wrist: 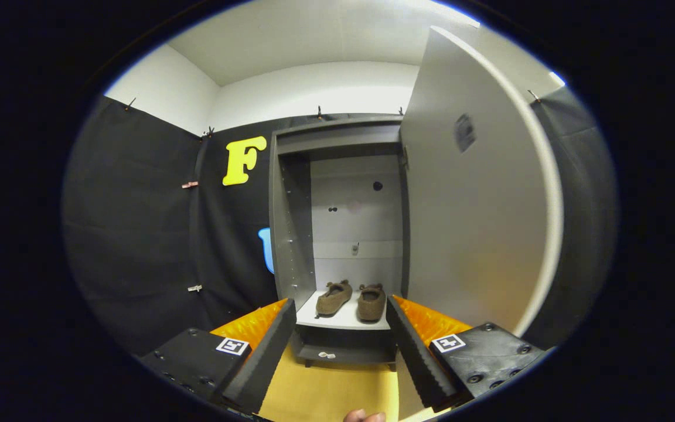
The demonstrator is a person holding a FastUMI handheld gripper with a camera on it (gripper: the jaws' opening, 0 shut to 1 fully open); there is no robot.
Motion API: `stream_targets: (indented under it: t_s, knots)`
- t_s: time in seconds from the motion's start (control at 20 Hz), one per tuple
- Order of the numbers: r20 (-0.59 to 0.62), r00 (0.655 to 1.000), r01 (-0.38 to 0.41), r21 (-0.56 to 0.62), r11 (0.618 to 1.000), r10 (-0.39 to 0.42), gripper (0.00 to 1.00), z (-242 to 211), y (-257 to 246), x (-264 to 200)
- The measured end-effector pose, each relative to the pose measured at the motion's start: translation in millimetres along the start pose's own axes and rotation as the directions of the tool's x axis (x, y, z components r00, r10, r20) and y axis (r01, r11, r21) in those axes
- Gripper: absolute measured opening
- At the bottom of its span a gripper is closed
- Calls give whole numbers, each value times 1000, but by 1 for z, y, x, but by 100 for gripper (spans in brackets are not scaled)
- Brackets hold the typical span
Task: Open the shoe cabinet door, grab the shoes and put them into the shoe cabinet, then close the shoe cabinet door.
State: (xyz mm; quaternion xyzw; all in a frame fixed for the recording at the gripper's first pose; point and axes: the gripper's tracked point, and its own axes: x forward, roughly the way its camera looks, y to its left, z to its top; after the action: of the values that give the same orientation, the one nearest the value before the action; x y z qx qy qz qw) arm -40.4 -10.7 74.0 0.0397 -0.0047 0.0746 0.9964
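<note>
Shoe cabinet [290, 234]: tall grey unit, standing against the booth wall, directly ahead of the gripper. Interior exposed; pale back panel with a few small dark holes.

Cabinet door [478, 223]: pale slab, hinged on the cabinet's right side, swung wide and reaching toward the camera. It stands to the right of the right finger, its free edge nearest the viewer. The closing move turns on this: the door lies off to the right of the jaws, not between them, and its long axis runs vertical, so the gripper would probably need to get behind or onto that free edge and sweep it leftward.

Shelf [343, 321]: white board low in the cabinet, bearing the shoes.

Shoes [352, 299]: brown pair, side by side on the shelf, toes toward the viewer, beyond the fingertips and framed in the gap between them. Placement step looks done.

Gripper [340, 328]: fingers apart, holding nothing, well short of the cabinet.

Small items [327, 354]: two pale specks on the cabinet's bottom ledge; too small to identify.

Floor [326, 392]: tan surface beneath the fingers.
</note>
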Motion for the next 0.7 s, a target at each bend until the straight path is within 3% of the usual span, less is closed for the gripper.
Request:
stream_targets:
  t_s: [0.4,0.7]
  knots:
    - [-40,986,164,88,982,-161,98,3,-98,-79]
    - [-75,938,341,18,940,-339,98,-17,-201,-82]
